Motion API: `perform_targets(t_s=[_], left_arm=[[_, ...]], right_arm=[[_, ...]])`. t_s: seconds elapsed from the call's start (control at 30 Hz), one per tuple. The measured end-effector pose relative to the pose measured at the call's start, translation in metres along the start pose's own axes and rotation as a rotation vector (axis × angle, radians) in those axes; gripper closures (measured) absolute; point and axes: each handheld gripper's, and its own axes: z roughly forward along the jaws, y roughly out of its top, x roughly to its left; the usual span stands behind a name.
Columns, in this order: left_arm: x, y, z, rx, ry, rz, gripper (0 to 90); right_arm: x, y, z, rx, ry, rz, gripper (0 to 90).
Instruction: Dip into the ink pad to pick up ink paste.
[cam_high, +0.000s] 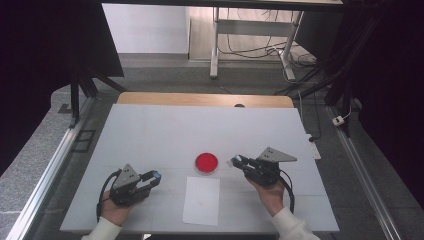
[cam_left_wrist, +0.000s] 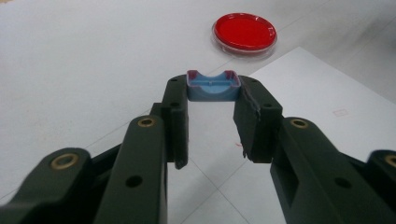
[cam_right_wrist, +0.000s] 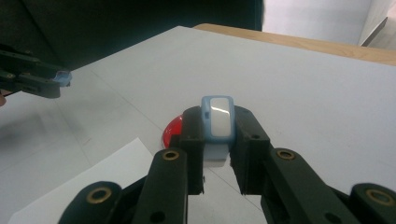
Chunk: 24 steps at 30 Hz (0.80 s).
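A person's left gripper (cam_left_wrist: 212, 116) pinches a small blue holder (cam_left_wrist: 213, 86) between its jaw tips, a red dish (cam_left_wrist: 244, 32) lying just ahead. The right gripper (cam_right_wrist: 217, 154) clamps a blue-rimmed white piece (cam_right_wrist: 218, 126) narrowly, the red dish just beyond it.

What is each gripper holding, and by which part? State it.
Left gripper clamps a small blue piece by its two ends; right gripper clamps a blue-and-white piece by its sides.
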Motion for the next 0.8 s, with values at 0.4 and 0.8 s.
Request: perform_targets(t_s=[0.4, 0.8], left_arm=[[0.003, 0.0, 0.001, 0.006, 0.001, -0.006, 65.6], [0.002, 0.001, 0.001, 0.006, 0.0, -0.002, 65.7]], right_arm=[[-0.002, 0.015, 0.011, 0.034, 0.019, -0.002, 75.0], [-0.007, 0.027, 0.03, 0.07, 0.017, -0.008, 75.0]])
